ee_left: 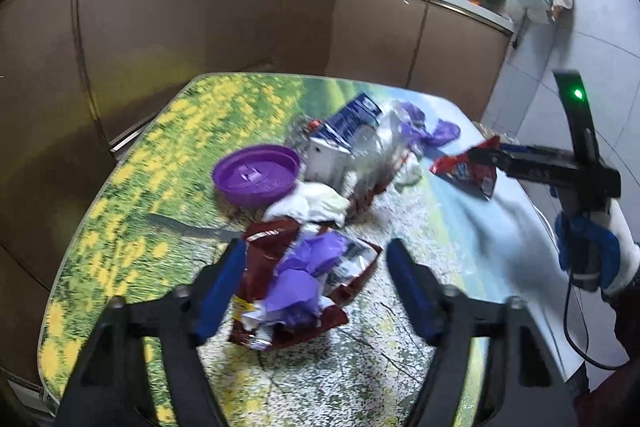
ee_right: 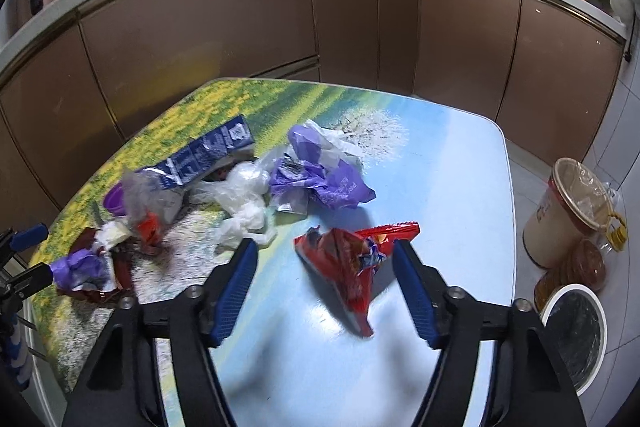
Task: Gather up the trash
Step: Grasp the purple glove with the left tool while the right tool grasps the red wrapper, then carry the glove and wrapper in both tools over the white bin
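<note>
Trash lies on a table (ee_left: 132, 187) with a printed landscape top. My left gripper (ee_left: 316, 267) is open, its blue fingers either side of a dark red wrapper stuffed with purple plastic (ee_left: 296, 283). My right gripper (ee_right: 324, 267) is open around a red snack bag (ee_right: 348, 263), which also shows in the left wrist view (ee_left: 464, 171). Further back lie a purple lid (ee_left: 256, 175), a blue carton (ee_right: 208, 159), white tissue and plastic (ee_right: 244, 203) and a purple bag (ee_right: 324, 179).
Brown cabinets (ee_right: 248, 27) under a kitchen counter run behind the table. On the floor to the right stand a black-lined bin (ee_right: 576, 331) and a cream bucket lined with plastic (ee_right: 568, 211). The table's right edge (ee_right: 510, 227) is near them.
</note>
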The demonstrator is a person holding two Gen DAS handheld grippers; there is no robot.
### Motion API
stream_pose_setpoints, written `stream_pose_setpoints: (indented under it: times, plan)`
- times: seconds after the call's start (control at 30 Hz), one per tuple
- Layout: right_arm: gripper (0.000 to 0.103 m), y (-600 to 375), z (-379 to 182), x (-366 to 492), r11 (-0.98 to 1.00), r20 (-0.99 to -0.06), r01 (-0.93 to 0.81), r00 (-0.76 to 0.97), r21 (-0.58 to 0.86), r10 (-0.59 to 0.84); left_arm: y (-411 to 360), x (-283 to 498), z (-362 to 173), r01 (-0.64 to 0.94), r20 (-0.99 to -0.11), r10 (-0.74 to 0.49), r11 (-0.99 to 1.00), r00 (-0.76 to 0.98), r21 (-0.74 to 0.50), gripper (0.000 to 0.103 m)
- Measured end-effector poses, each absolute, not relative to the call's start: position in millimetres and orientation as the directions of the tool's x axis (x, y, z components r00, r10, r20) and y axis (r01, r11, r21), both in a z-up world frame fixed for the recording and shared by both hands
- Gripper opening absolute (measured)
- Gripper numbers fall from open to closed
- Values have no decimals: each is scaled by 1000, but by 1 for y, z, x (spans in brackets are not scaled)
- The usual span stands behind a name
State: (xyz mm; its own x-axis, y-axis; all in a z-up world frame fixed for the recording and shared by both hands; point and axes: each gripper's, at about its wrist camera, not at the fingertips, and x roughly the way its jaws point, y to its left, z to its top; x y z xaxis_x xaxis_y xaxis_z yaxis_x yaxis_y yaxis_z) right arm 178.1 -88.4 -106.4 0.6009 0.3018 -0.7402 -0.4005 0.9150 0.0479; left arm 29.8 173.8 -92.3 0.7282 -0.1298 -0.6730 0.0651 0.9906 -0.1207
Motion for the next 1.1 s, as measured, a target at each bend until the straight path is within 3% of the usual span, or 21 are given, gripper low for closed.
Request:
stream_pose_setpoints:
  times: [0.13,0.33,0.43,0.57,0.87,1.1]
  plan:
    - [40,-88,-115,185,912,-757,-408,580,50,301,165,32,-101,94,-688,-138,990,712,-102,49]
    - [32,-93,-115,185,910,-754,-410,576,70,317,164,33,-111,95,-721,-156,988,675,-125,28]
    - [19,-97,-114,183,905,-753,-412,563,101,341,163,30,-110,87,-717,-164,986,677,-144,27]
    - [12,-103,-108,173,897,-739,-420,560,137,375,160,23,-101,86,-699,-172,984,695,-157,27]
    - [11,-135,-74,138,865,-652,-440,588,240,480,144,19,-62,98,-654,-173,984,737,-151,27]
    - [11,-204,-57,115,903,-601,-355,676,242,427,41,66,-32,308,-636,-318,942,703,-130,27]
